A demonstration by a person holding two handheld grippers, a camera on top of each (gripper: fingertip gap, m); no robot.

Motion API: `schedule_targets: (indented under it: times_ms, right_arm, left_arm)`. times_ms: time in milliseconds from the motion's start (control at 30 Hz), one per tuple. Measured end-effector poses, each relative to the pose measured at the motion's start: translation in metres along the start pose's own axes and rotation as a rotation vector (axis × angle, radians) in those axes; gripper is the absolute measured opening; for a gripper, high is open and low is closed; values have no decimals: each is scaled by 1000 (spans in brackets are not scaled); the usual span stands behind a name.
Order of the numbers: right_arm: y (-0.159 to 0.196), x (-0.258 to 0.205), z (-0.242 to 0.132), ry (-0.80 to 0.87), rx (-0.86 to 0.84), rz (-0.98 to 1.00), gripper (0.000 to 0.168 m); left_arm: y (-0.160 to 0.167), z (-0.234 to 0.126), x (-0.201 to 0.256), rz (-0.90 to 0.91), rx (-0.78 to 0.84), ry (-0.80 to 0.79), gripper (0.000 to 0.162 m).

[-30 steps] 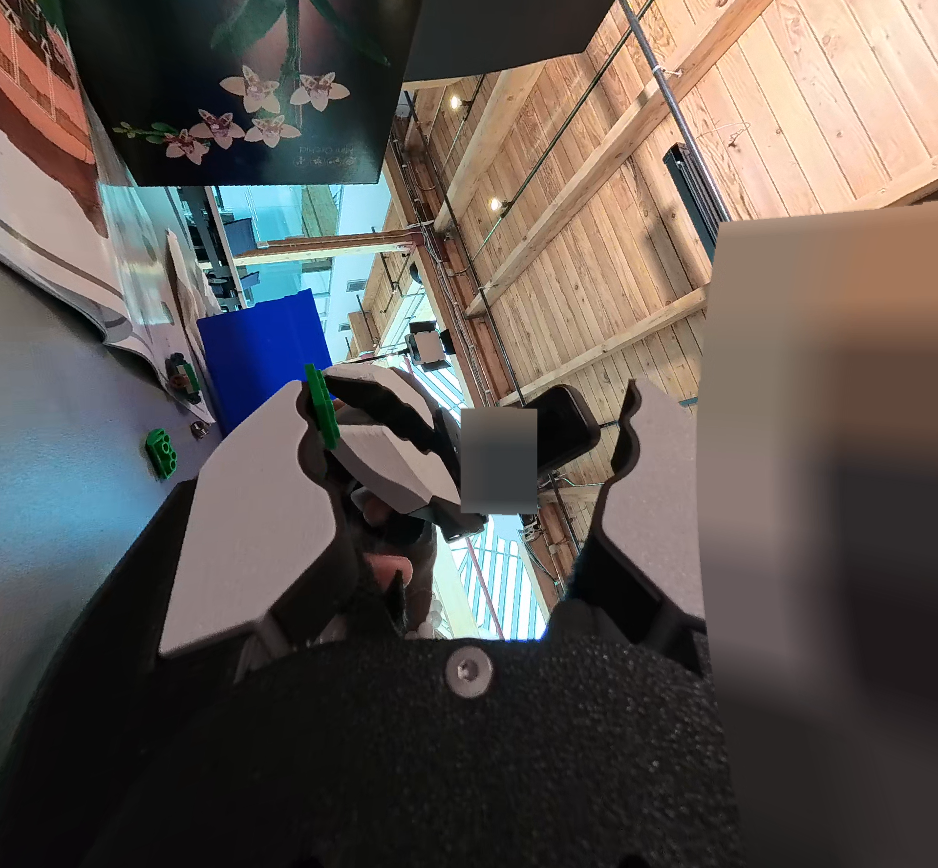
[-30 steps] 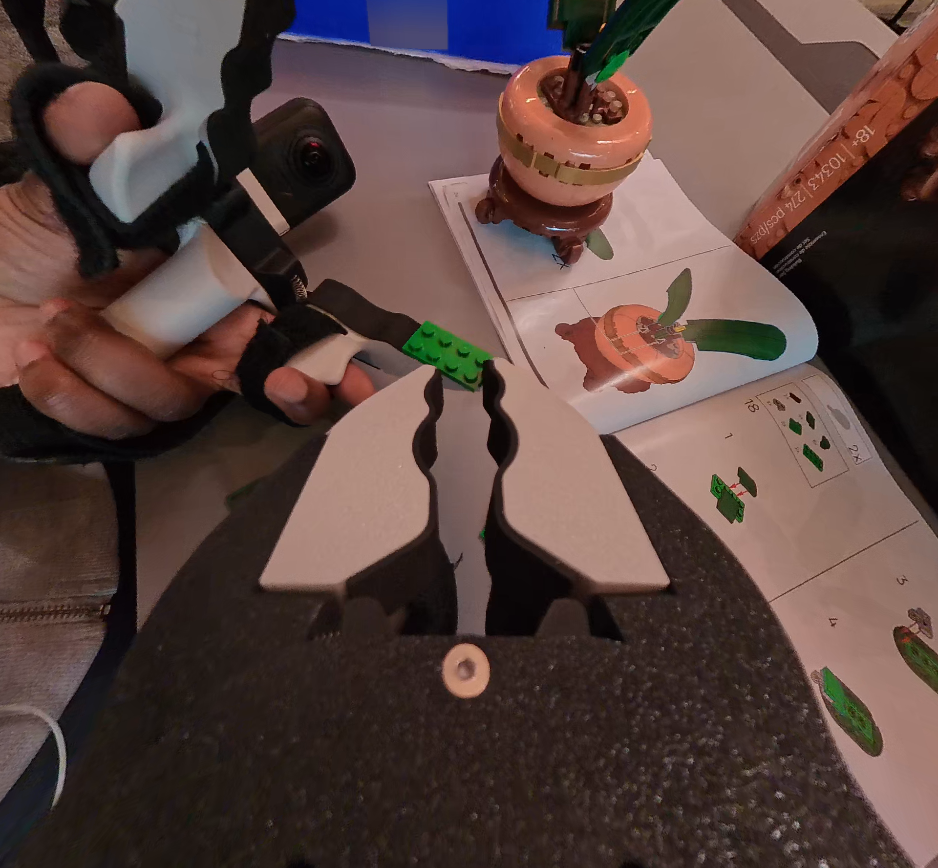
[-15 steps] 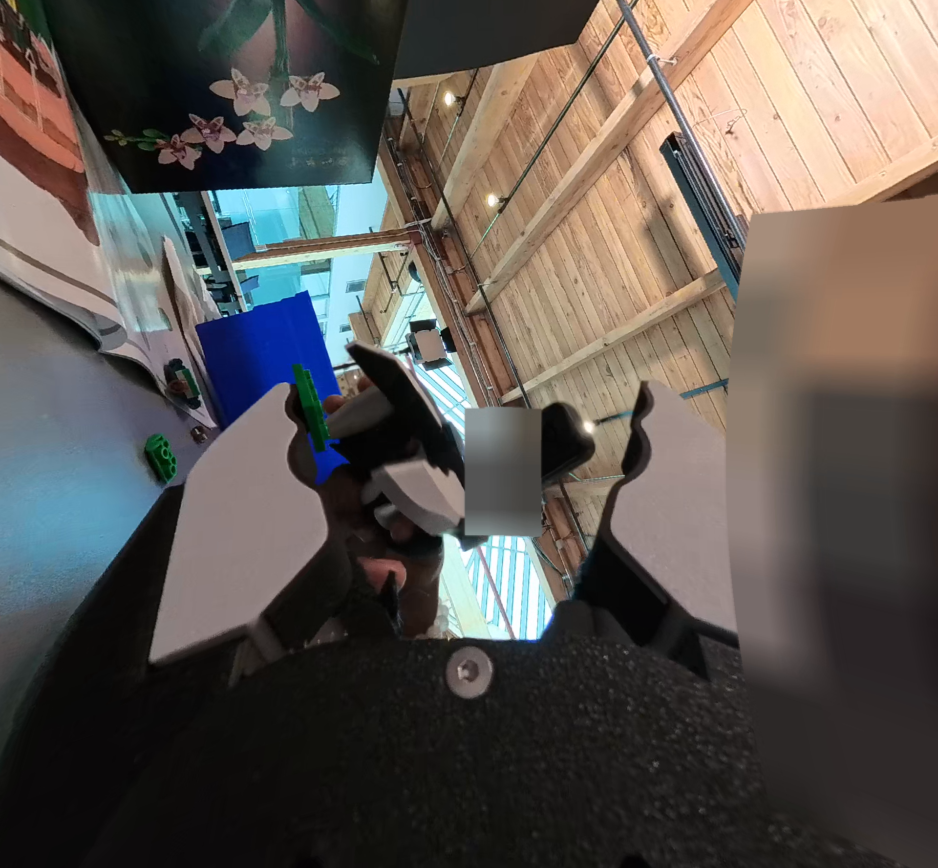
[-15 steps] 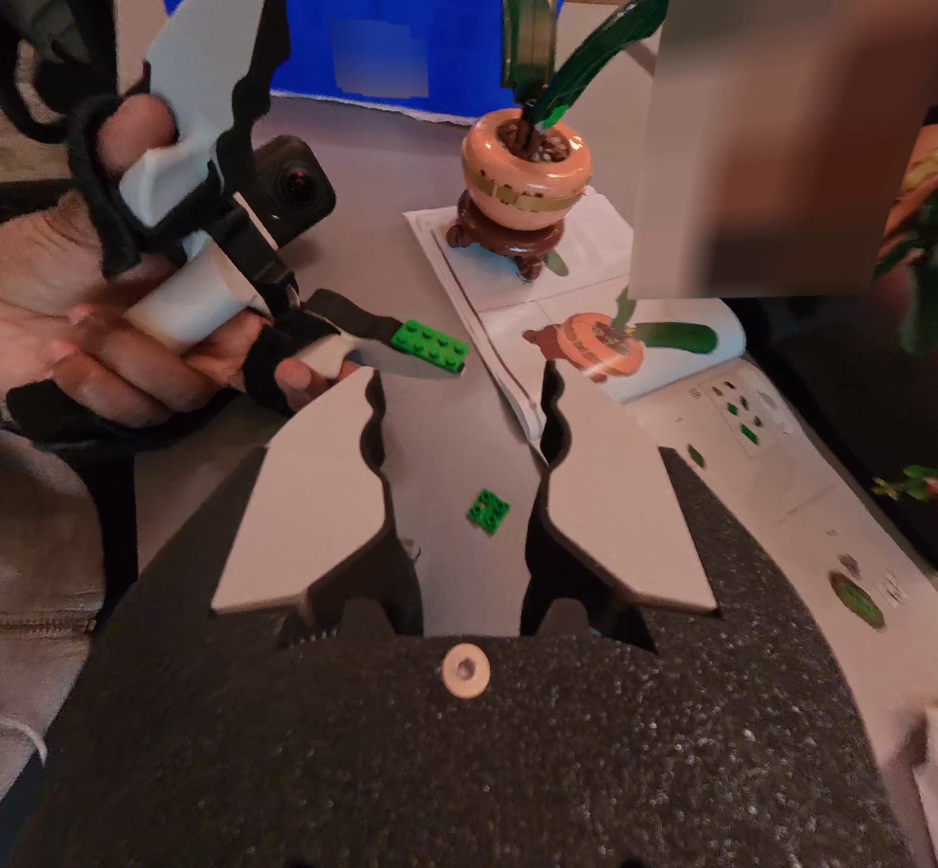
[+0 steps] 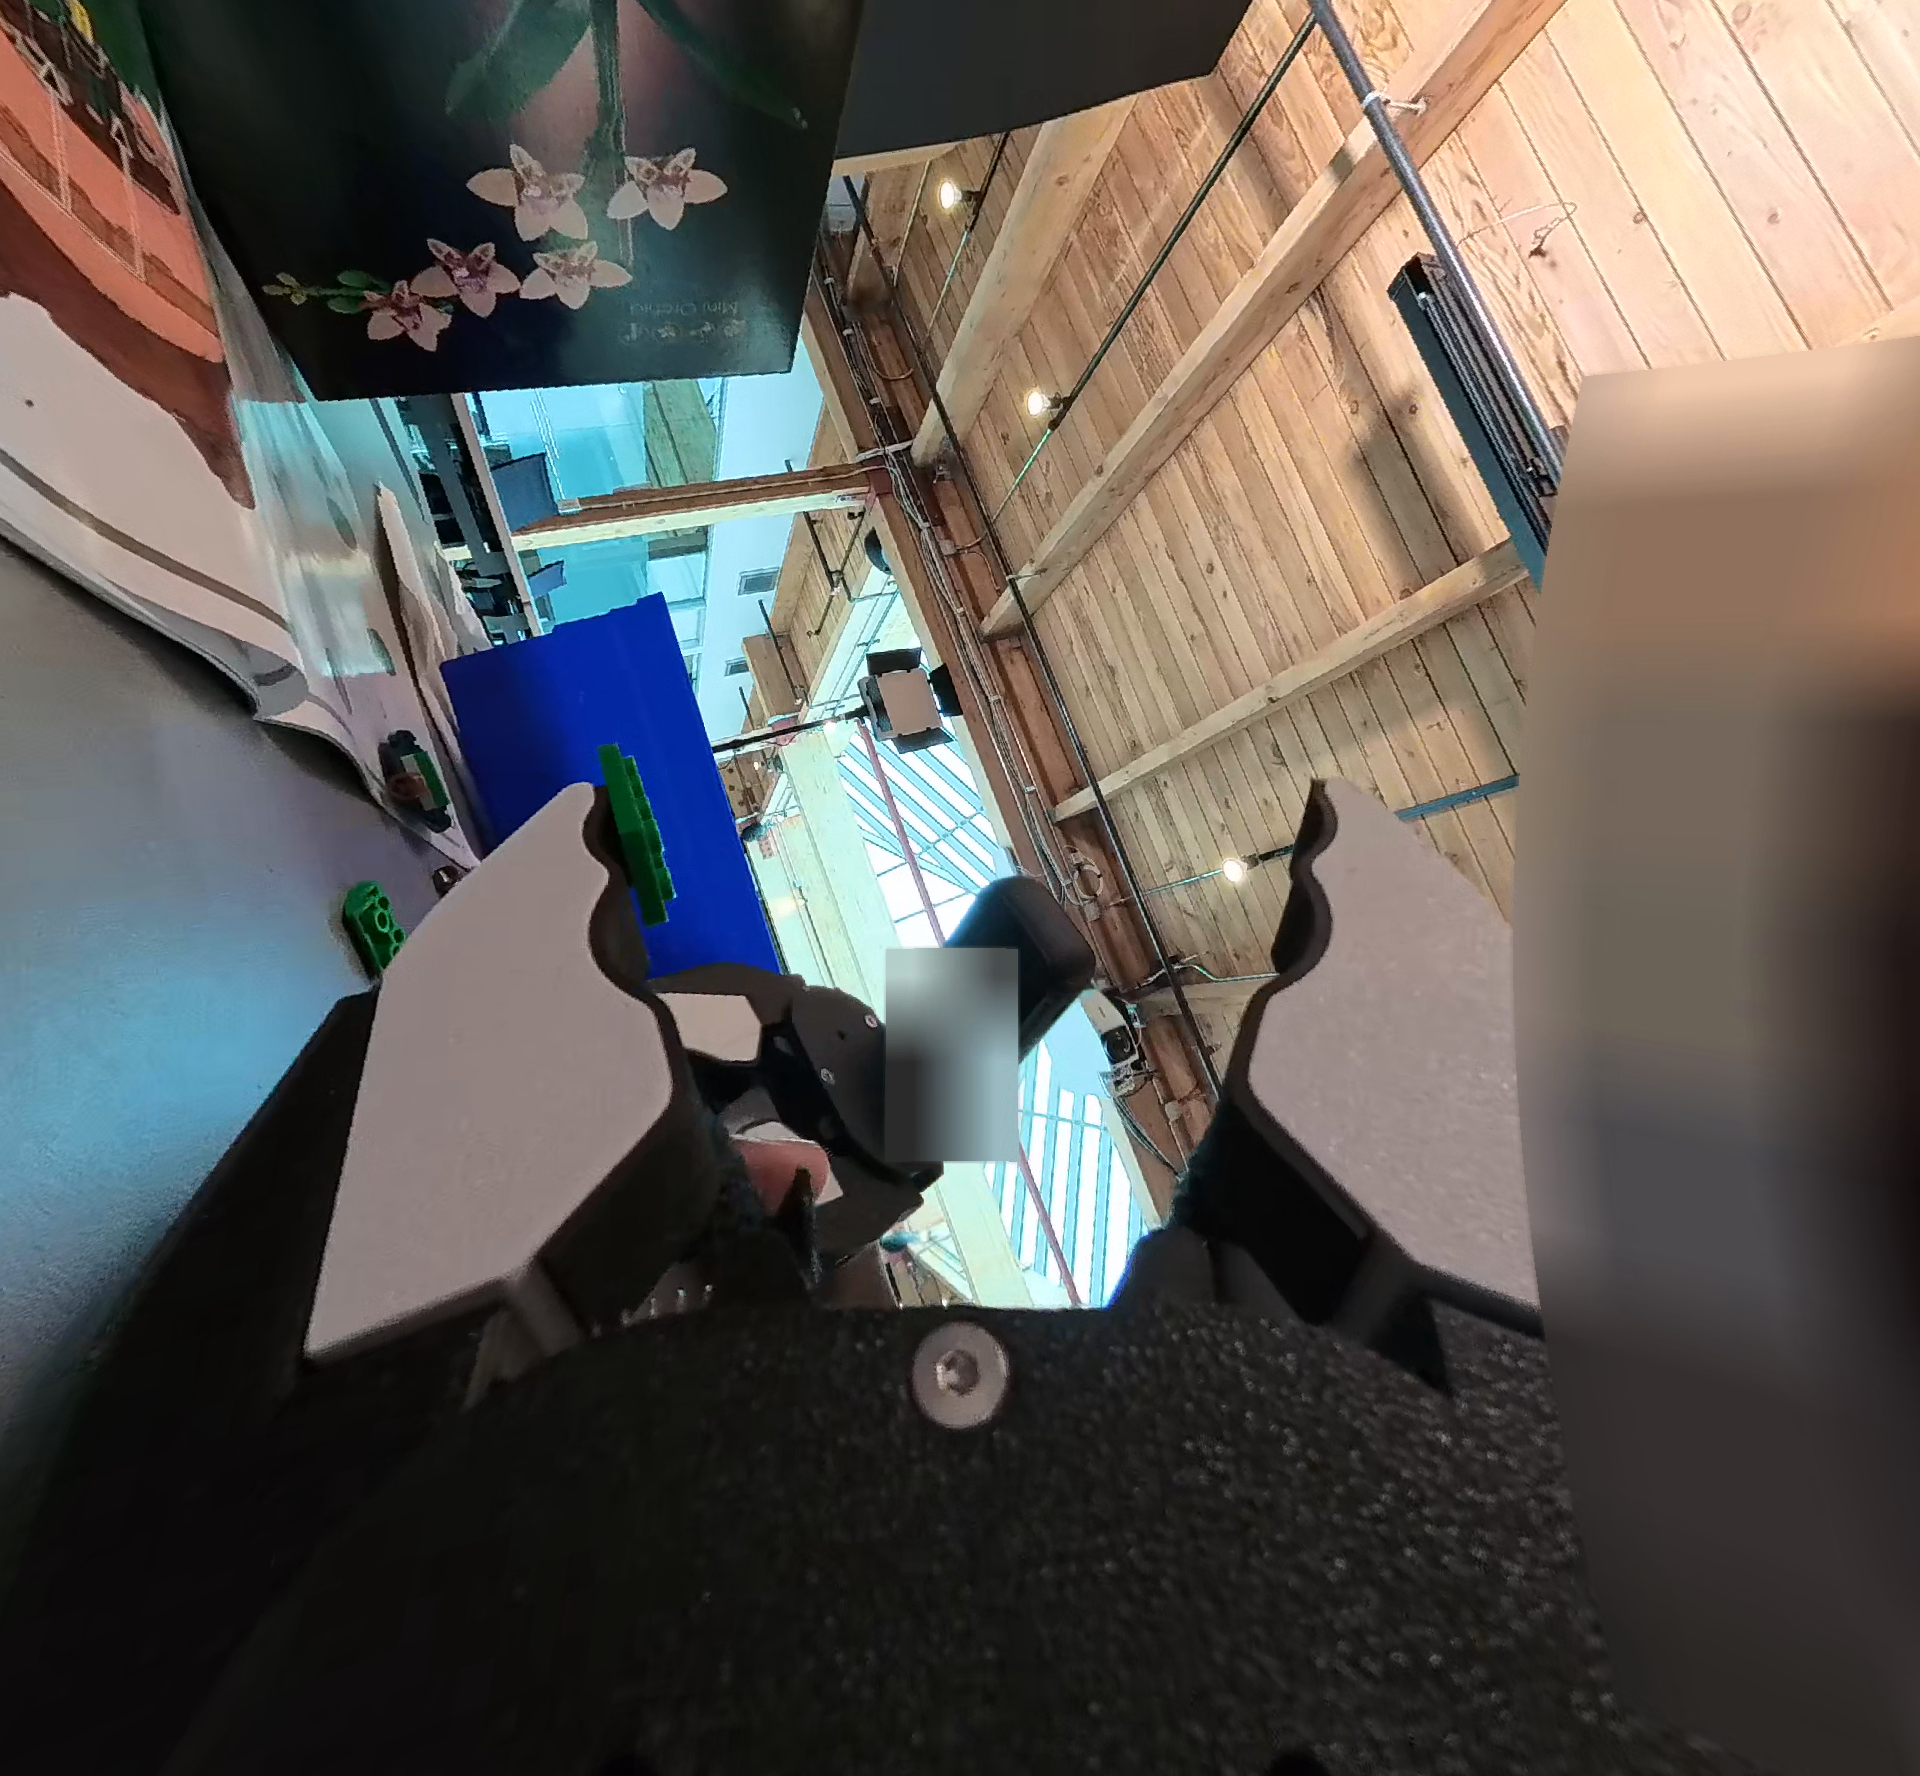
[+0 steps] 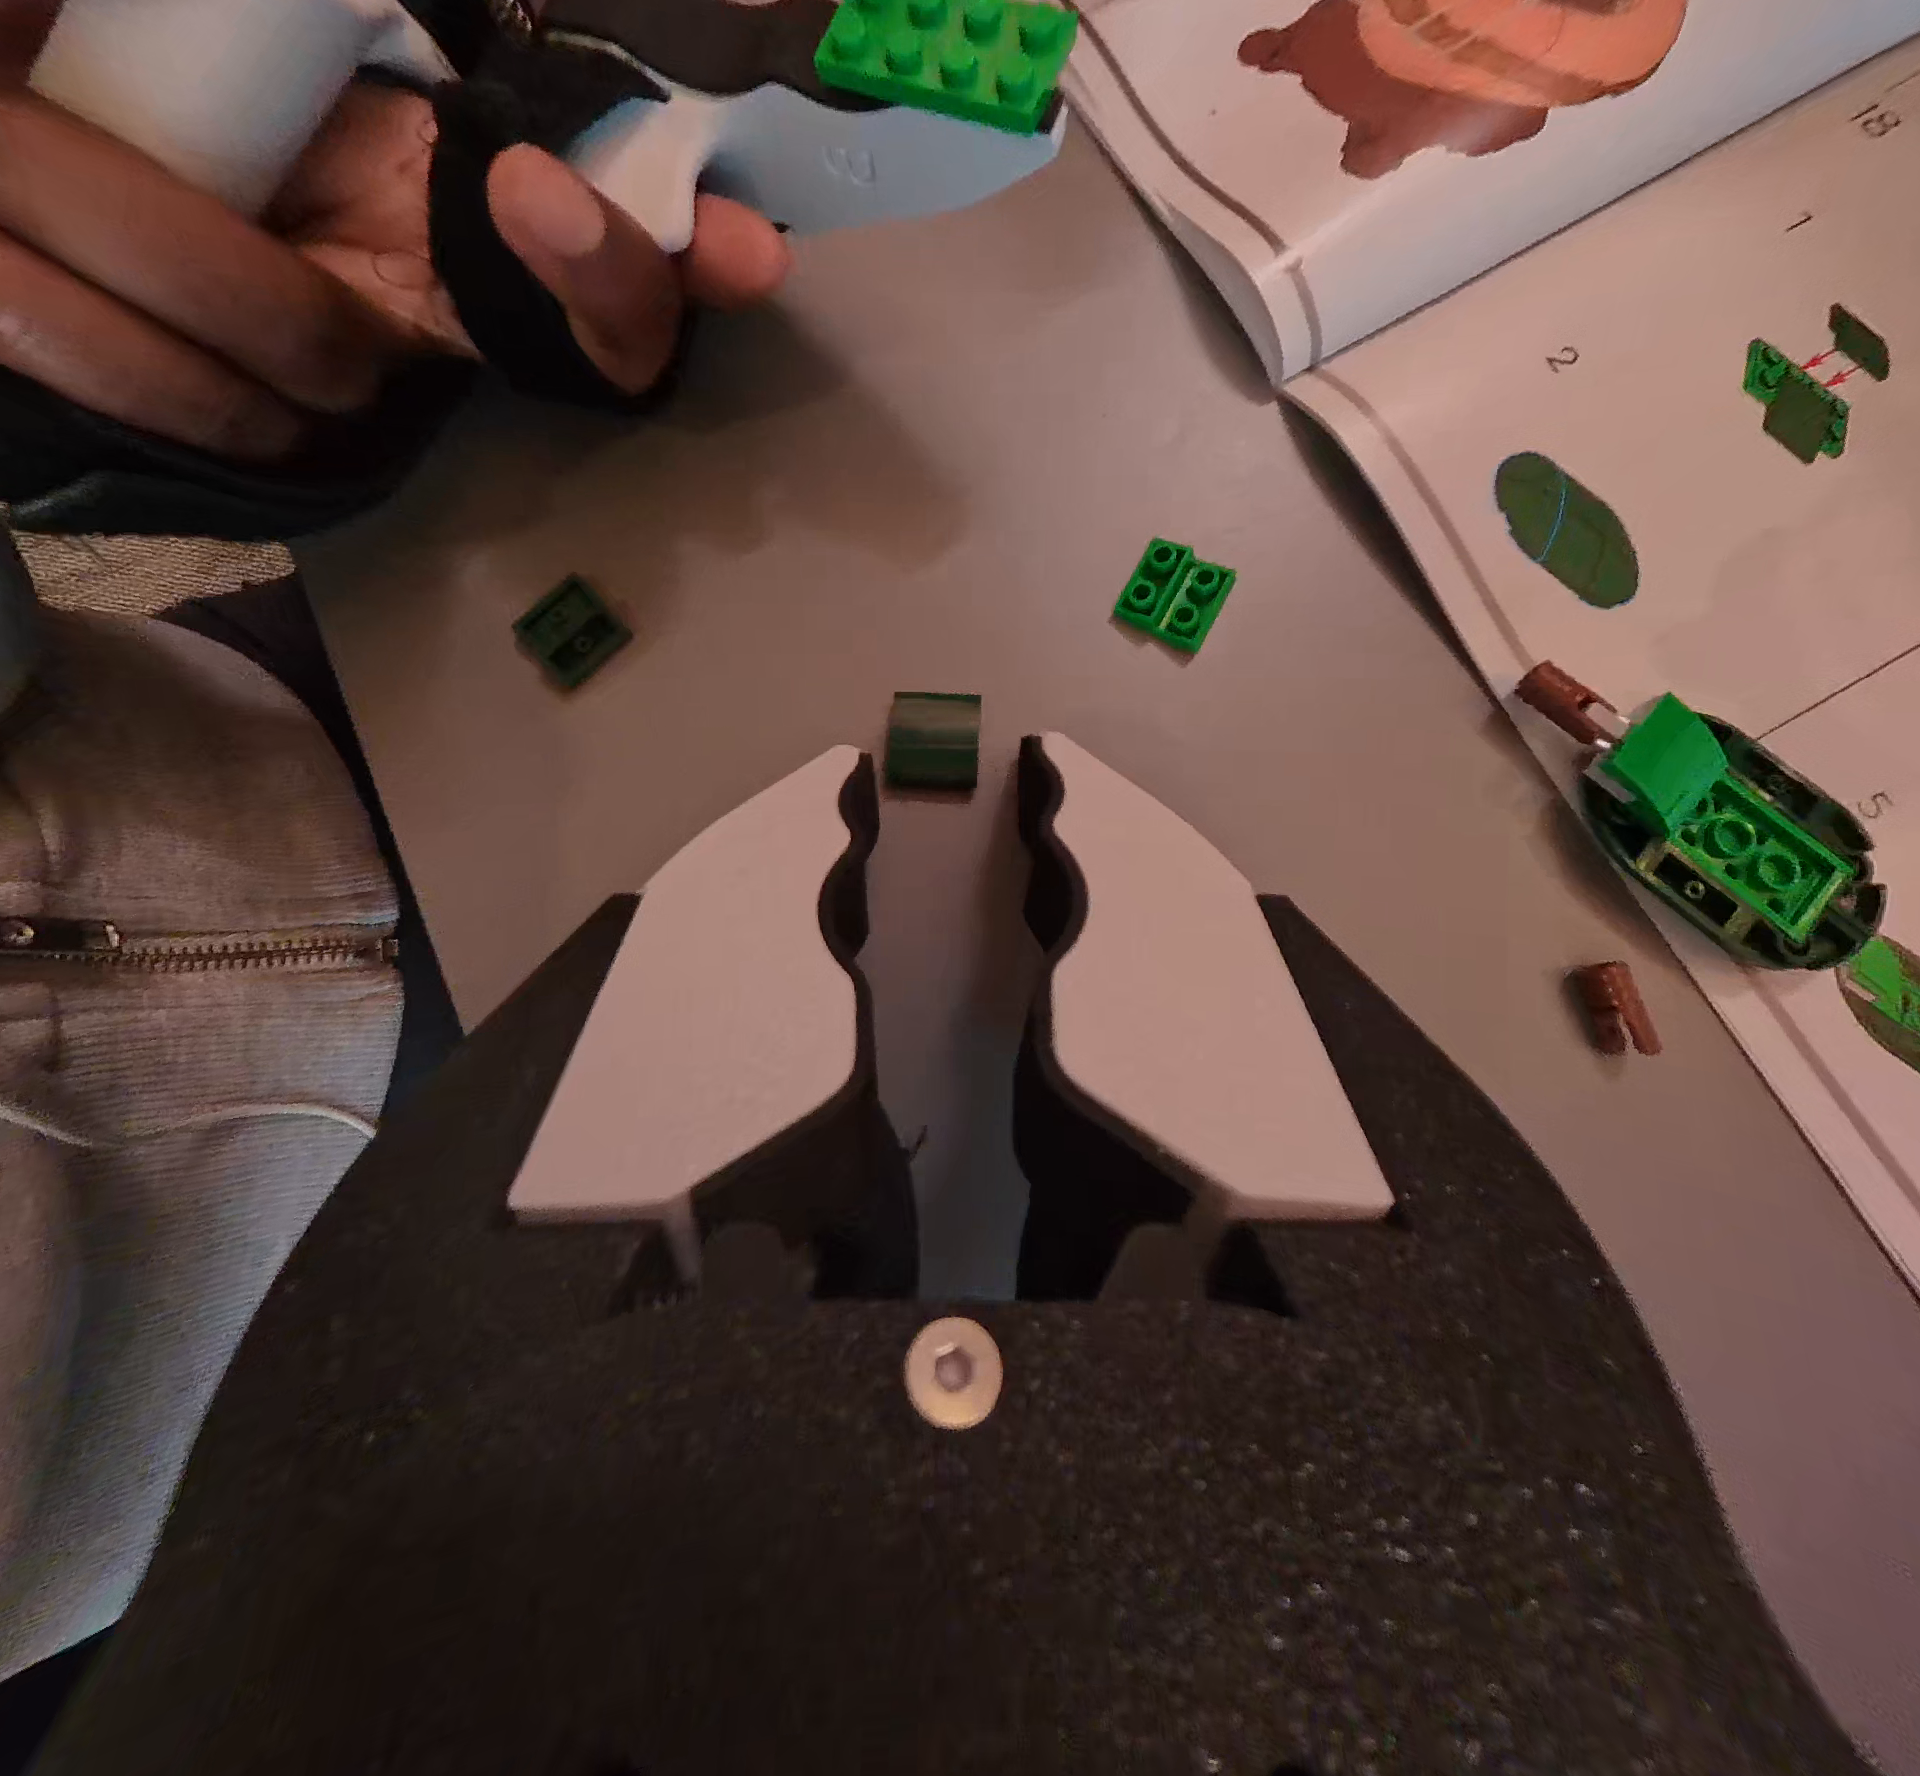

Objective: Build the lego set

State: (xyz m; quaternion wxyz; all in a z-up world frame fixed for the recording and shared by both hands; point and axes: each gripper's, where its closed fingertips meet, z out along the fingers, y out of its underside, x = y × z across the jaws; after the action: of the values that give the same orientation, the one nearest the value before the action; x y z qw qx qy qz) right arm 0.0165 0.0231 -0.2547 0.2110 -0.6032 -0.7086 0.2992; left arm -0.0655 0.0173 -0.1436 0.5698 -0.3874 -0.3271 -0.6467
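Note:
A bright green 2x4 plate [image 6: 945, 53] lies on the lower finger [image 6: 883, 168] of my left gripper, held above the grey table. In the left wrist view the plate [image 5: 634, 833] stands edge-on against the left fingertip, and my left gripper [image 5: 956, 791] is wide open. My right gripper [image 6: 940, 760] points down at the table. Its jaws are a little apart, with a small dark green piece [image 6: 932, 739] lying just at the fingertips, untouched.
A bright green 2x2 piece [image 6: 1172, 596] and a dark green piece [image 6: 571, 630] lie on the table [image 6: 831, 438]. A part-built green leaf [image 6: 1730, 843] and two brown pegs [image 6: 1614, 1007] lie at the open instruction booklet [image 6: 1507, 199]. The set's box [image 5: 499, 116] and a blue box [image 5: 561, 739] stand beyond. The bright green 2x2 piece [image 6: 1172, 596] is about 4 cm from my right fingertips.
My right gripper let go of the green plate, opened, swung down to the table and narrowed around the dark green piece. The plate stays on the left gripper's finger.

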Motion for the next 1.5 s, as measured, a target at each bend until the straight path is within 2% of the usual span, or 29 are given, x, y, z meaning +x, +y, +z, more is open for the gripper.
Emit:
schedule_targets:
  times_ms: [100, 267, 500, 600, 767, 1500]
  right_arm:
    - [1, 1, 0, 5, -11, -9, 16]
    - [-2, 3, 1, 35, -1, -8, 15]
    - [-73, 9, -10, 173, 281, 77, 15]
    - [-95, 5, -3, 183, 322, 115, 15]
    - [-98, 0, 18, 223, 258, 82, 15]
    - [-105, 3, 21, 248, 246, 94, 16]
  left_arm:
    - [0, 0, -2, -8, 0, -13, 115]
    - [-1, 1, -5, -12, 6, -28, 115]
    - [-13, -2, -11, -11, 81, -69, 104]
    - [-14, -1, -16, 6, 100, -92, 98]
    - [-19, -2, -17, 25, 134, -100, 91]
    - [-19, -2, -22, 67, 134, -128, 67]
